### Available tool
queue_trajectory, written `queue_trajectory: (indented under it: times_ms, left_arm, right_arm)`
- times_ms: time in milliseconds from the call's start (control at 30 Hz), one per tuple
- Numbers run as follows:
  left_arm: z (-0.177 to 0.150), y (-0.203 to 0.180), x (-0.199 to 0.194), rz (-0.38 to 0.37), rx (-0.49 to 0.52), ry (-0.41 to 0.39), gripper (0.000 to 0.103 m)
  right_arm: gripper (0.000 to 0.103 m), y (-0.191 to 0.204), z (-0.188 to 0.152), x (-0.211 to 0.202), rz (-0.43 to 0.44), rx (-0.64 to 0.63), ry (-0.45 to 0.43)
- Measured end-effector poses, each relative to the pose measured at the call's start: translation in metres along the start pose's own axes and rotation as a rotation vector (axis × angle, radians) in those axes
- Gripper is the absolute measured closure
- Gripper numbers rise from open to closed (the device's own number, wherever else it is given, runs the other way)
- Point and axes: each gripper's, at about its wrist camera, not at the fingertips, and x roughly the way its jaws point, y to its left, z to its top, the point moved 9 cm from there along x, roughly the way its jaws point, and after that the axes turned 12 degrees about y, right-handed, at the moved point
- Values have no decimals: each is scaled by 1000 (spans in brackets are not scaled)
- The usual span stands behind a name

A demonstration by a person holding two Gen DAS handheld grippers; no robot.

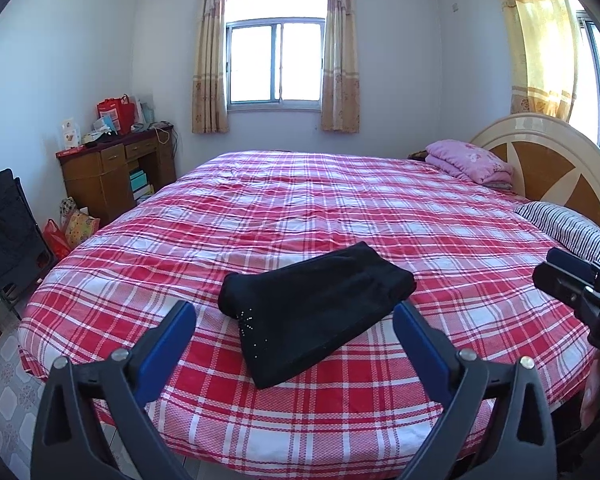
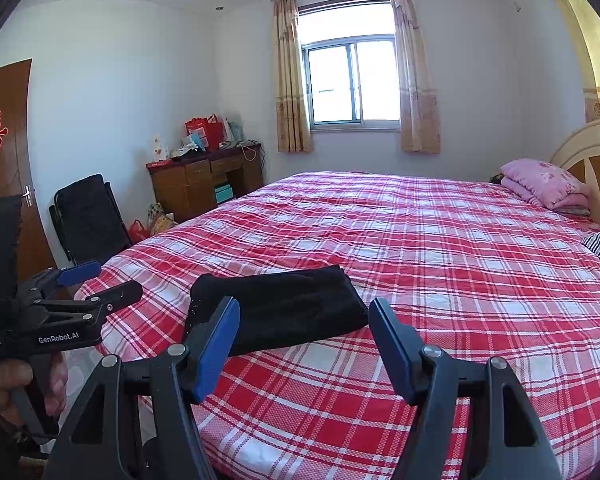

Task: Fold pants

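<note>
Left wrist view: my left gripper [image 1: 296, 332] fills the lower frame, jaws spread wide and holding nothing. Just beyond them, at lower centre, the black pants [image 1: 312, 312] lie as a compact folded bundle on the plaid bed [image 1: 340, 208], so the folding looks finished.

Right wrist view: my right gripper [image 2: 304, 344] is likewise wide open and empty, with the pants [image 2: 276, 308] at centre, untouched.

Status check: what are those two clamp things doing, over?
Left gripper open, empty. Right gripper open, empty. Black pants folded on plaid bed. Nothing in the way.
</note>
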Motion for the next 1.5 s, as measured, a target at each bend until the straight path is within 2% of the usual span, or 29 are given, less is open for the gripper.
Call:
queue_trajectory:
  times_ms: [1500]
  left_arm:
    - [0, 4, 5, 66, 18, 4, 0]
  right_arm:
    - [34, 13, 3, -9, -5, -43, -22]
